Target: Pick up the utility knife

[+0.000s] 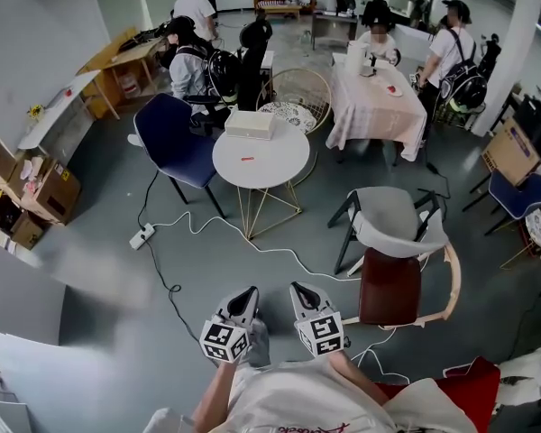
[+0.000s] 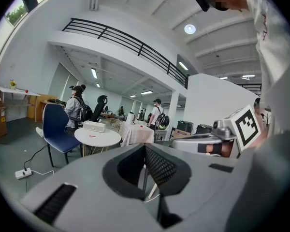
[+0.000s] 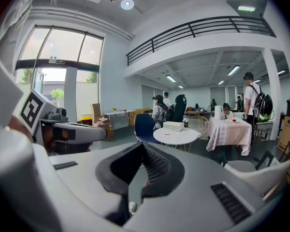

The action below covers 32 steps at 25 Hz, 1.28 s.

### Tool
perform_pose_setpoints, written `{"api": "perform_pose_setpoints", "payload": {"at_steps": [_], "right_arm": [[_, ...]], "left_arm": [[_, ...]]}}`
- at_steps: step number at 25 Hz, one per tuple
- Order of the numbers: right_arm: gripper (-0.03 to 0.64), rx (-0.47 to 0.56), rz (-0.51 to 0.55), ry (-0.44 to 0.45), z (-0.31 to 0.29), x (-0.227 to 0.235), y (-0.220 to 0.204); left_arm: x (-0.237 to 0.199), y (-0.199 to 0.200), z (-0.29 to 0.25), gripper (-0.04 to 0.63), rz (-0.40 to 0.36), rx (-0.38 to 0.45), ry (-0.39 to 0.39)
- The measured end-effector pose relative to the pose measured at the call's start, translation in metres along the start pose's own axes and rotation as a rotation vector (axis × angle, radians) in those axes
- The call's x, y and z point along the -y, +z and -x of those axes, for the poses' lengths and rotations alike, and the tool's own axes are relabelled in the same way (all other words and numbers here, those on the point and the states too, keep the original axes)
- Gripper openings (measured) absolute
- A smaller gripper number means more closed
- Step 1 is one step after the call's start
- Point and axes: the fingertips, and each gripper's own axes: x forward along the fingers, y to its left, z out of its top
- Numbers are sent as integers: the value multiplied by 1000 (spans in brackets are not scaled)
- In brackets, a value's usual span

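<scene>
The utility knife shows as a small red sliver on a round white table well ahead of me. It is also a red dash in the left gripper view and in the right gripper view. My left gripper and right gripper are held side by side close to my body, far from that table and above the floor. Both point toward the table. The left gripper's jaws are shut with nothing between them, and so are the right gripper's.
A white box lies on the round table. A blue chair stands to its left. A grey chair and a red-seated chair stand at my right. A power strip and white cable cross the floor. People sit and stand beyond.
</scene>
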Motion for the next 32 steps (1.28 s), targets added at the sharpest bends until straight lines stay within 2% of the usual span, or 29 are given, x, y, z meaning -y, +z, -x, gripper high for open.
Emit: {"api": "perform_pose_setpoints", "payload": {"at_steps": [9, 15, 32], "right_arm": [[17, -30, 7, 0, -71, 10, 19], [17, -42, 34, -12, -127, 19, 36], [17, -25, 89, -12, -295, 23, 132]], "left_arm": [[-63, 13, -36, 12, 31, -16, -4], [-112, 29, -69, 12, 40, 6, -25], [-259, 123, -138, 12, 11, 71, -79]]}}
